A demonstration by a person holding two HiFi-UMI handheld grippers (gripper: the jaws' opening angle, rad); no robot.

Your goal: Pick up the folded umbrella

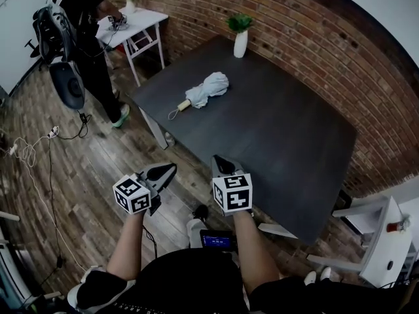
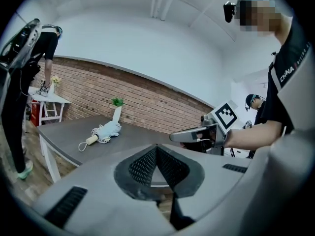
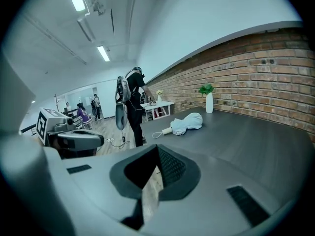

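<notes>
The folded umbrella, pale with a wooden handle and a cord loop, lies on the far left part of the dark table. Both grippers hang over the floor by the table's near edge, well short of the umbrella. My left gripper is shut with nothing in it. My right gripper also has its tips together and holds nothing. The umbrella shows left of centre in the left gripper view, with the right gripper beside it. In the right gripper view the umbrella lies ahead on the tabletop.
A white vase with a green plant stands at the table's far edge by the brick wall. A person carrying gear stands at a white side table at the far left. Cables lie on the wooden floor. A white chair stands at the right.
</notes>
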